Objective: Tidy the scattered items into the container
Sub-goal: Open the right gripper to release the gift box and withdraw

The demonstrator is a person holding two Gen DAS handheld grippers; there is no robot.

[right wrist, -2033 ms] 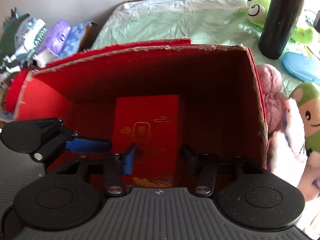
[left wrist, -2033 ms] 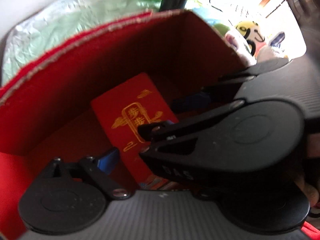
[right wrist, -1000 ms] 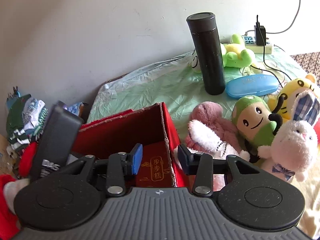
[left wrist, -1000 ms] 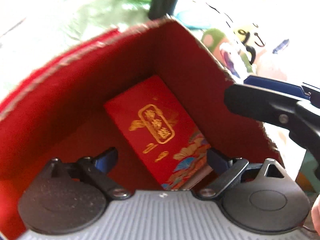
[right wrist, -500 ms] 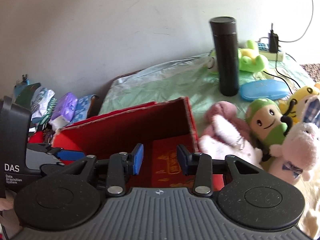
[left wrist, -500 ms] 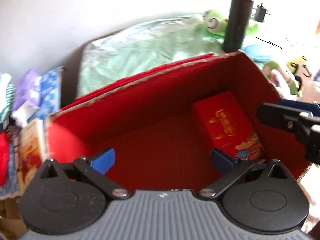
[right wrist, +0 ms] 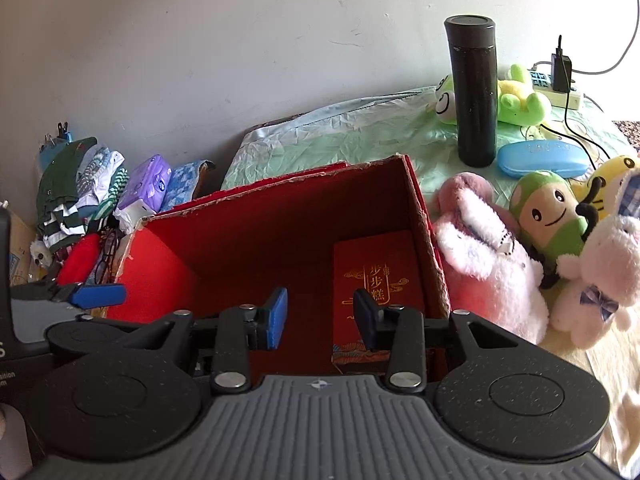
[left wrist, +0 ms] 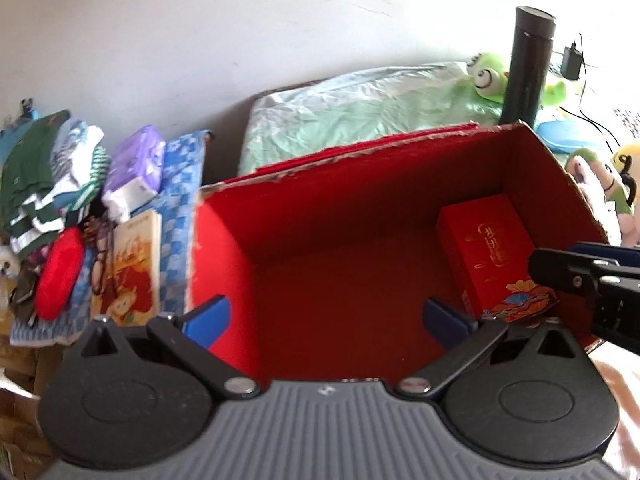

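The red cardboard box [left wrist: 360, 148] [right wrist: 280, 194] stands open on the green sheet. A red gift packet with gold lettering [left wrist: 488, 252] [right wrist: 378, 276] lies inside, against the right wall. My left gripper [left wrist: 326, 318] hangs over the box's near edge, wide open with nothing between its fingers. My right gripper [right wrist: 320, 316] hovers above the box's near right part, jaws partly apart and empty, the packet below them. One right finger [left wrist: 580, 276] shows at the left wrist view's edge. A blue left fingertip [right wrist: 96, 295] shows in the right wrist view.
Plush toys lie right of the box: a pink one [right wrist: 480, 248], a green one [right wrist: 552, 216], a white rabbit [right wrist: 600, 272]. Behind stand a black flask [right wrist: 476, 92], a blue case [right wrist: 544, 158] and a frog plush [right wrist: 520, 96]. Left are clothes, a purple tissue pack [right wrist: 146, 188] and a book [left wrist: 132, 264].
My left gripper has drawn back and up out of the box, leaving the red packet inside, and its jaws have spread wider. My right gripper shifted a little; its jaws are unchanged.
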